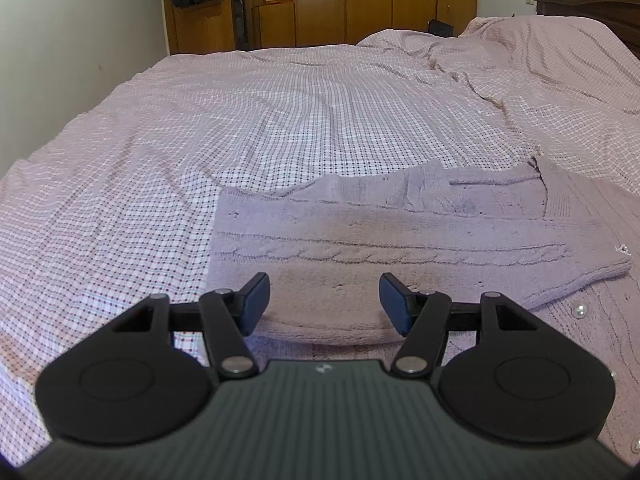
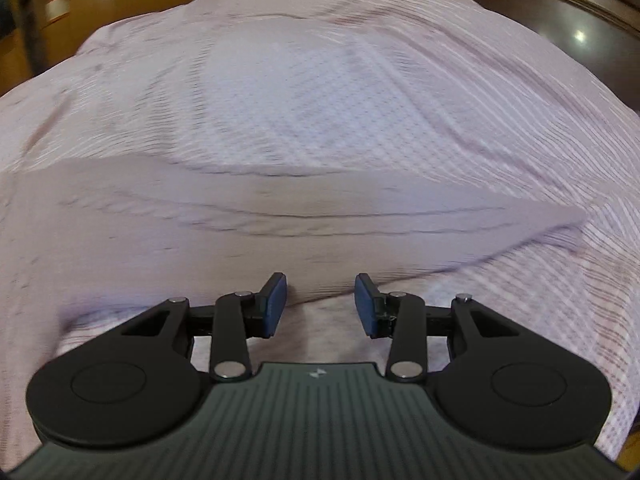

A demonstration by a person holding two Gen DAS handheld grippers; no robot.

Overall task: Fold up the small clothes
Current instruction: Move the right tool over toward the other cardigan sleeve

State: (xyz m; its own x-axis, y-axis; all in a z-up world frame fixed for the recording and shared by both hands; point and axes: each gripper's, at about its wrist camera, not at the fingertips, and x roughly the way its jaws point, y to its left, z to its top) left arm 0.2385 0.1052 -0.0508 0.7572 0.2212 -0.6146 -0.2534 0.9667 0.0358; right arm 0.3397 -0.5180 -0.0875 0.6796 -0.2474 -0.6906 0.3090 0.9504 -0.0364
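A soft purple knitted cardigan (image 1: 400, 236) lies partly folded on the checked bed cover (image 1: 260, 120), on the near right part of the bed. Its right side is cut off by the edge of the left wrist view, so only a few pearl buttons (image 1: 579, 311) show. The left gripper (image 1: 324, 300) hangs over the cardigan's near edge with its pads apart and nothing between them. The right wrist view is very blurry. There the right gripper (image 2: 321, 304) is also apart and empty, over the smeared cardigan (image 2: 280, 216). Far off stands a wooden wardrobe (image 1: 320, 0).
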